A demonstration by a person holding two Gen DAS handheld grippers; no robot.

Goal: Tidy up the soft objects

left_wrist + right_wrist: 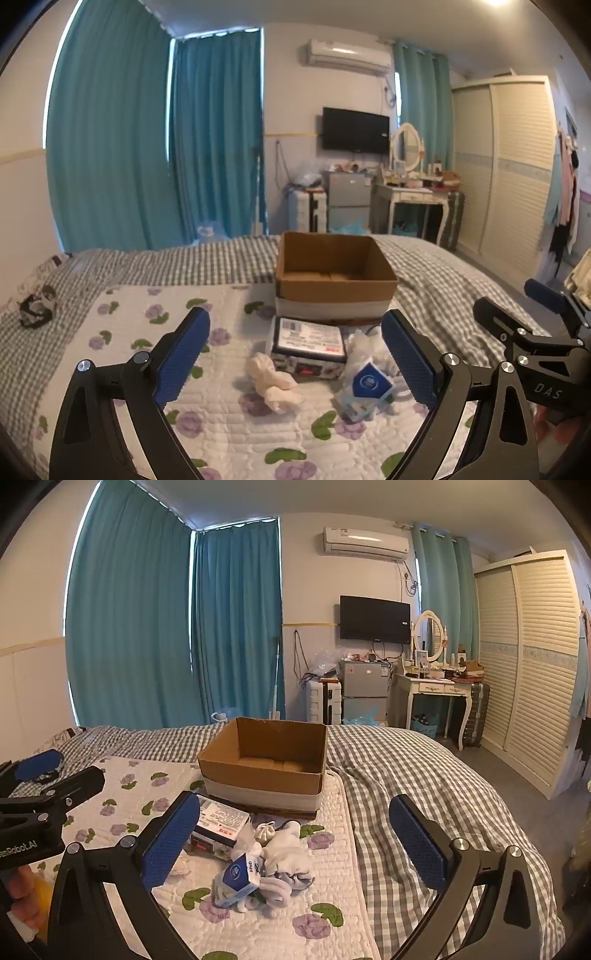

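Fingers: both my left gripper (295, 363) and right gripper (295, 849) spread apart, empty
Risk: white socks (284, 864) tangled with tissue pack (236, 880); I may snag both

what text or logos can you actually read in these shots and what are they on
"DAS": on the right gripper body, left wrist view.
"enRobot.AI", start cut off: on the left gripper body, right wrist view.
Label on the flat box: too blurred.
Blue pack: round logo, unreadable.
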